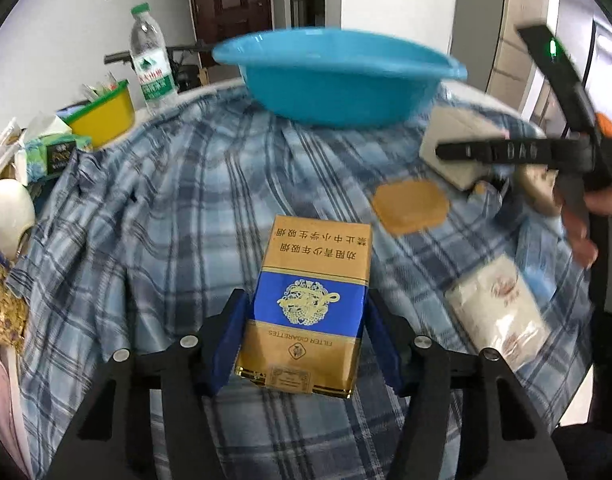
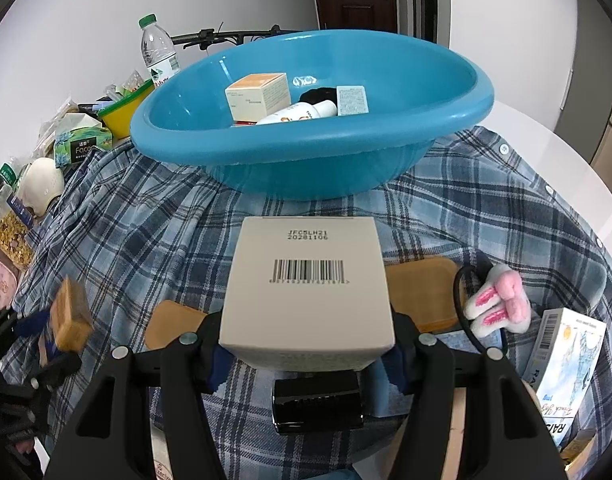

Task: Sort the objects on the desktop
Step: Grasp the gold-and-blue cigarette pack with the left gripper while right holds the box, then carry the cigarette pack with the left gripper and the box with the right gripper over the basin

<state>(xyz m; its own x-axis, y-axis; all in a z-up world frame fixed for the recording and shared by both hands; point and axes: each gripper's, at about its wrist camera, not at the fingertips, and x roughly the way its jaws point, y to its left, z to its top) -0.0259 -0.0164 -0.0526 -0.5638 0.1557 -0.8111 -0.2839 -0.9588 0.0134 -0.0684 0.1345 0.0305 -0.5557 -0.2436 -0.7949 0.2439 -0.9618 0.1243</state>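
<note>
My left gripper (image 1: 306, 306) is shut on a gold and blue cigarette pack (image 1: 318, 248), its blue pads pressing on both long sides. In the right wrist view the same pack (image 2: 70, 316) shows blurred at the far left in that gripper (image 2: 46, 332). My right gripper (image 2: 308, 320) is shut on a white box (image 2: 306, 272) with a barcode on top. In the left wrist view this gripper (image 1: 506, 152) and its box (image 1: 454, 136) sit at the right. A blue basin (image 2: 306, 168) stands just beyond both grippers and holds several small boxes and a tube.
A plaid shirt (image 1: 166, 200) covers the table. On it lie a tan pad (image 1: 410, 206), a white tissue packet (image 1: 498, 312), a bunny hair tie (image 2: 498, 300), a black case (image 2: 318, 404) and a printed box (image 2: 566, 364). A water bottle (image 1: 150, 60), yellow bowl (image 1: 106, 114) and tissue box (image 2: 82, 144) crowd the left.
</note>
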